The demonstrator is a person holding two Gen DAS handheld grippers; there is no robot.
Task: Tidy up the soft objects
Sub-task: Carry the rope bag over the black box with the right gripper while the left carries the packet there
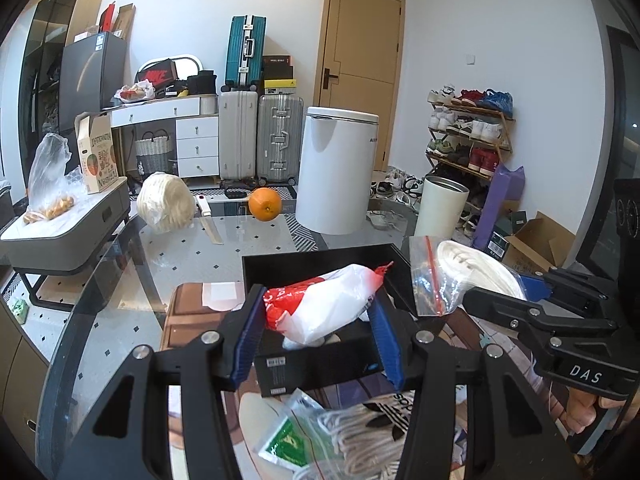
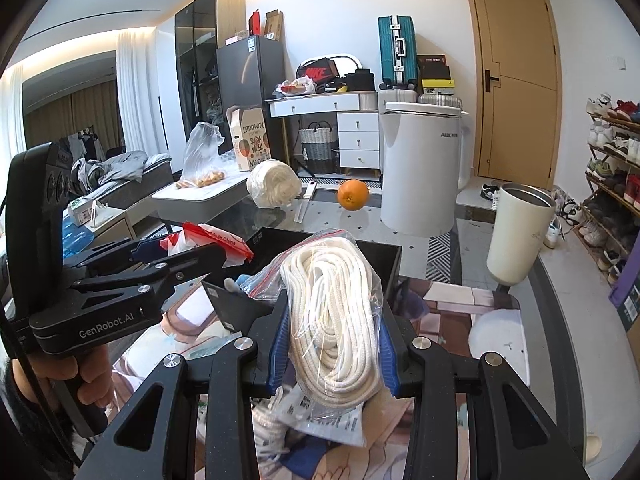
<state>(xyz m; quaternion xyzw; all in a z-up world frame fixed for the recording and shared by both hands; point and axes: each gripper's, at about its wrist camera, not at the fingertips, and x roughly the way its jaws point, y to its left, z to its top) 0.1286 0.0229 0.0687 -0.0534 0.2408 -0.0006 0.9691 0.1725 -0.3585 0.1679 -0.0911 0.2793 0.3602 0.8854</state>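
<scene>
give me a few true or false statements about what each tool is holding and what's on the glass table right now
1. The left tool is shut on a red and white bag. True.
2. The right tool is empty. False: it is shut on a clear bag of white rope.
3. An orange sits on the glass table beyond the black box. True.
4. The white bin has its lid off. False: the lid is on.
5. The cream tumbler lies on its side. False: it stands upright, open at the top.
</scene>
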